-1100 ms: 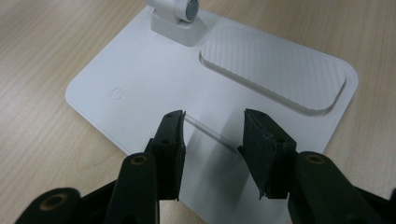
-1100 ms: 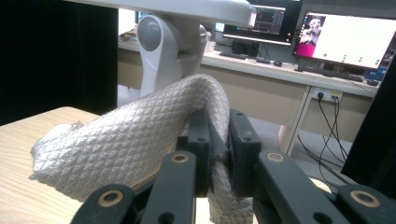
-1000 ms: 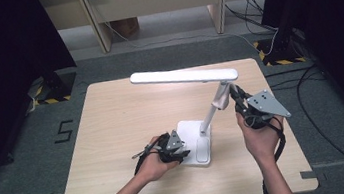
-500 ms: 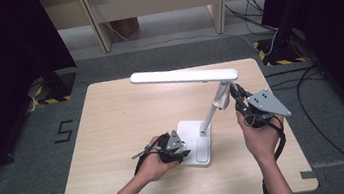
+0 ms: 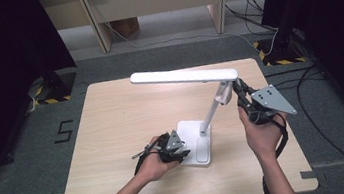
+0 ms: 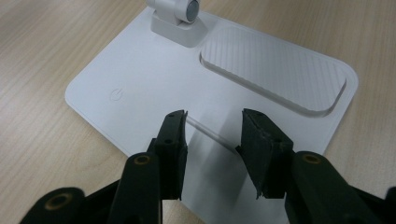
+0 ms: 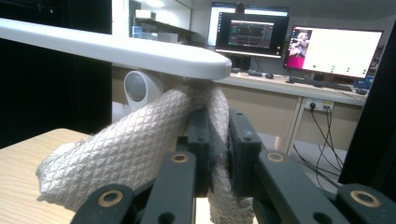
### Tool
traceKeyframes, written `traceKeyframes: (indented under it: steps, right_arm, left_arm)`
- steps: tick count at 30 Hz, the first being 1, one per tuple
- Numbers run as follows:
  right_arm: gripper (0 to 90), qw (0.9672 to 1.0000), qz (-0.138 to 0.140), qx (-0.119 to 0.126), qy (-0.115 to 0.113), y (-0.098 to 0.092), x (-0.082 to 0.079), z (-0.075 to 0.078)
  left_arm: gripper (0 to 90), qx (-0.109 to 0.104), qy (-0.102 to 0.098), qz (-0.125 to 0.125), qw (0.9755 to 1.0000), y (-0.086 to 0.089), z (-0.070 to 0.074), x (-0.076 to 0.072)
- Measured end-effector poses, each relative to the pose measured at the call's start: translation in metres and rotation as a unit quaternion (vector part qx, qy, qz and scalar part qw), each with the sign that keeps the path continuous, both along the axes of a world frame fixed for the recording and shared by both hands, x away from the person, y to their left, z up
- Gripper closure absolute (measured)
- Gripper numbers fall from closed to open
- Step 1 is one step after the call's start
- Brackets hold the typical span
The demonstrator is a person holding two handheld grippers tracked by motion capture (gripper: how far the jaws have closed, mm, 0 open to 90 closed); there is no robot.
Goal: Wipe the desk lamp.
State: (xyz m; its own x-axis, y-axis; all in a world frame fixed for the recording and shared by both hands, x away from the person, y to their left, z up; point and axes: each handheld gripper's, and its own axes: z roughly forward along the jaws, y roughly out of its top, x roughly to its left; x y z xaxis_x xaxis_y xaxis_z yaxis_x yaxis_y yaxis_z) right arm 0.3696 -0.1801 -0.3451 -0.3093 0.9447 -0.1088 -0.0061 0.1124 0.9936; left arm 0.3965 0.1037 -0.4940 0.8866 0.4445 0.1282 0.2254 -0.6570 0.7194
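- The white desk lamp [image 5: 197,109] stands near the front of the tabletop [image 5: 112,115]; the right gripper [image 5: 240,95] has its jaws clenched on a grey cloth [image 7: 135,140] pressed under the lamp head [image 7: 116,51]
- Wiping too hard could swing the head on its hinge or tip the lamp
- The left gripper [image 6: 212,135] has its jaws released, straddling the edge of the lamp base [image 6: 154,88] without gripping, so the base could slide

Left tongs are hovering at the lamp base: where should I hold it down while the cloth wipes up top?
Take the lamp base by its thin near edge, coming in low from the person's side. The slab lies flat on the table, and the left tongs already straddle that edge, clear of the ribbed recess.
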Motion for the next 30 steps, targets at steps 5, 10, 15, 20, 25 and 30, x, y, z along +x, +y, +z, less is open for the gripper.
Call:
traceKeyframes:
  steps: [5, 10, 15, 20, 25, 30]
  right_arm:
    - [81.6, 1.0000, 0.001, -0.005, 0.008, 0.001, 0.000, -0.005]
    - [81.6, 0.9998, 0.002, -0.005, 0.018, 0.003, 0.000, -0.013]
    - [81.6, 0.9996, 0.001, -0.003, 0.029, 0.005, -0.001, -0.019]
    - [81.6, 0.9995, -0.001, -0.007, 0.032, 0.007, -0.001, -0.025]
    - [81.6, 0.9993, -0.004, -0.009, 0.037, 0.008, -0.001, -0.029]
    - [81.6, 0.9991, -0.007, -0.010, 0.040, 0.009, -0.001, -0.032]
  left_arm:
    - [60.0, -0.001, 0.000, 0.001, 1.0000, 0.000, 0.000, 0.000]
    - [60.0, -0.003, 0.001, 0.002, 1.0000, 0.000, -0.001, 0.000]
    - [60.0, -0.004, 0.001, 0.003, 1.0000, 0.000, -0.001, 0.000]
    - [60.2, -0.003, 0.001, 0.002, 1.0000, 0.000, -0.001, 0.000]
    - [60.3, -0.003, 0.000, 0.002, 1.0000, 0.000, -0.001, 0.000]
    - [60.6, -0.002, 0.000, 0.002, 1.0000, 0.000, 0.000, 0.000]
